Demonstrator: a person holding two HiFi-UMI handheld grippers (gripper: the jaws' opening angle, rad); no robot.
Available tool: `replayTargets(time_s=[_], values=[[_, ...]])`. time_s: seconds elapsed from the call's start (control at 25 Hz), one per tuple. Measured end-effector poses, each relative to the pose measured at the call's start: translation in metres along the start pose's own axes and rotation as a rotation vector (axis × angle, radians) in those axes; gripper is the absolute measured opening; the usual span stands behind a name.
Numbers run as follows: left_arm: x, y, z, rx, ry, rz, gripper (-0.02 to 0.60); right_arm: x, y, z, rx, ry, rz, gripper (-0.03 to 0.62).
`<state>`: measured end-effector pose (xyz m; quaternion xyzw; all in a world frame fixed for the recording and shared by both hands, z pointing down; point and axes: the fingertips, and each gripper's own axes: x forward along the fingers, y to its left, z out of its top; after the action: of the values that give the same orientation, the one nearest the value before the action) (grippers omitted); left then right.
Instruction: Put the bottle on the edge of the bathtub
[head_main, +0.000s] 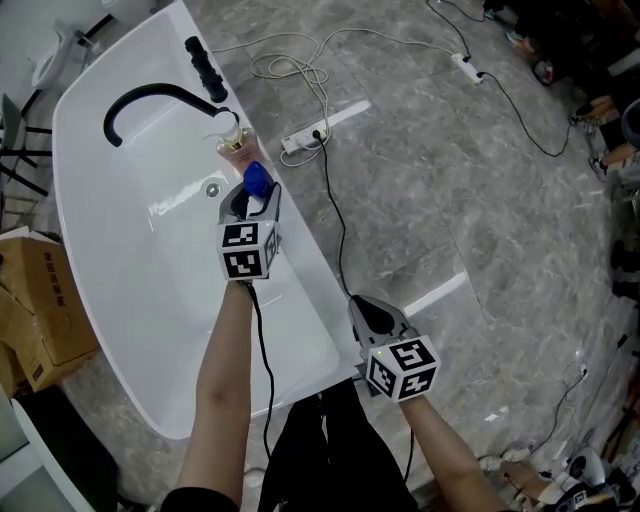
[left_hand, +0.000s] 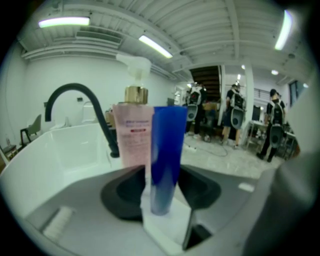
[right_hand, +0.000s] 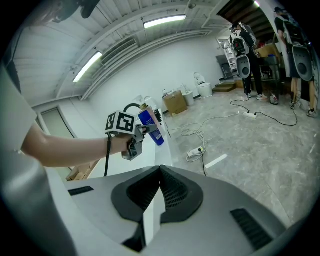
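In the head view, the left gripper (head_main: 252, 205) holds the blue bottle (head_main: 257, 180) at the bathtub's rim (head_main: 300, 270), just beside a pink pump bottle (head_main: 236, 143); set its base flat on bare rim before letting go. The left gripper view shows the jaws clamped on its lower end, so keep it upright. In the right gripper view, the right gripper (right_hand: 152, 215) has its jaws together and empty and should stay back.
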<state>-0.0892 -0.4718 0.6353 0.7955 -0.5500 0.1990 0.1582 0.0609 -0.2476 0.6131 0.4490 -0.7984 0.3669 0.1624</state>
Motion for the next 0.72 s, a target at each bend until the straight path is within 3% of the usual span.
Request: replayTargets(time_s=[0.36, 0.72], values=[[-0.012, -0.003, -0.01, -0.022, 0.038, -0.016, 0.261, -0.008, 0.001, 0.002, 0.009, -0.014, -0.017, 0.003], [-0.048, -0.01, -0.029, -0.036, 0.082, -0.011, 0.243, -0.025, 0.021, 0.002, -0.009, -0.05, -0.022, 0.003]])
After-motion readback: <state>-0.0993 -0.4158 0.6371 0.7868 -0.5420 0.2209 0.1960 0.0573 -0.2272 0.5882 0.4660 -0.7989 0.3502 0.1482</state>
